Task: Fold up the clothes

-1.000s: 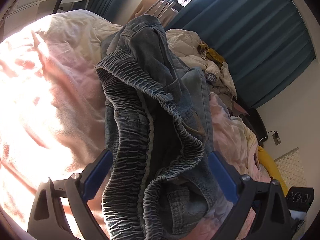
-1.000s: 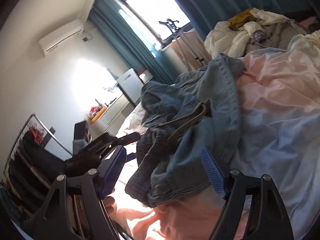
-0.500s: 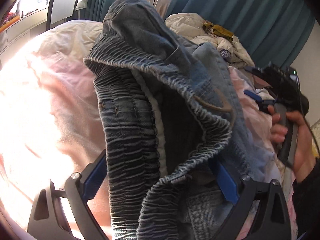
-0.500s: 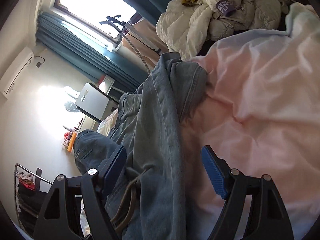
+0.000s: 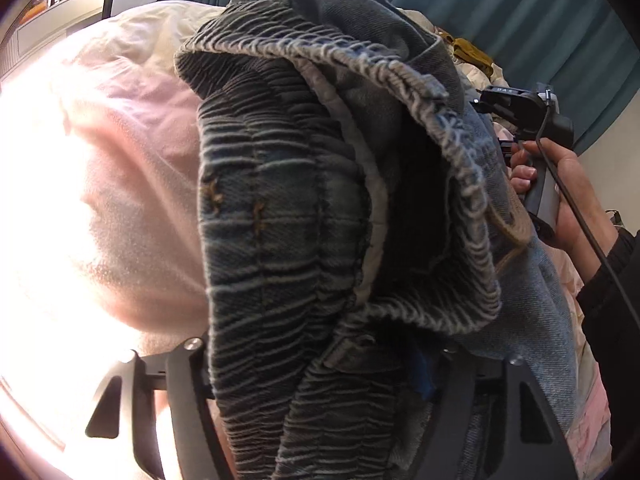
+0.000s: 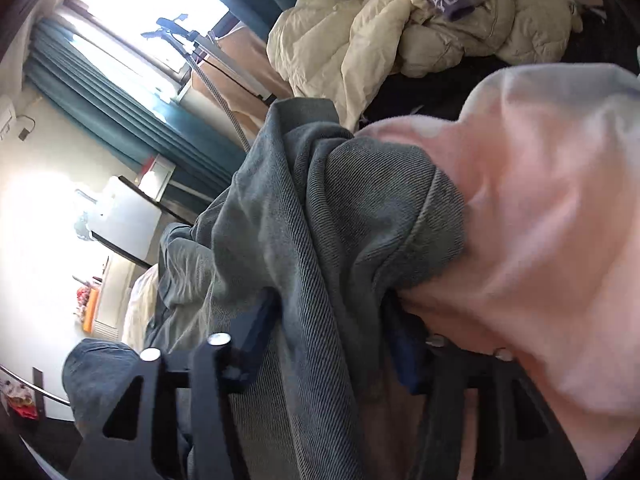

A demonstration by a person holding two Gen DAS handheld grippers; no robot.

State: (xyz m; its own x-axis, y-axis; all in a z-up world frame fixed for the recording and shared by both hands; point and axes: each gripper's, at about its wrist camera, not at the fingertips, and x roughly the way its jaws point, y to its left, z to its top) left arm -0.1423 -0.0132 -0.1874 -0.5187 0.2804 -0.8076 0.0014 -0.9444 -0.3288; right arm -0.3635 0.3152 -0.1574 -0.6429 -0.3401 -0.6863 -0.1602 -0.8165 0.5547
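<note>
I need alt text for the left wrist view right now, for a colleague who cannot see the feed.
A pair of blue jeans, elastic waistband bunched, fills the frame between the closing jaws of the left gripper. They lie on a sunlit pink duvet. At right, a hand grips the right gripper's handle before teal curtains.
</note>
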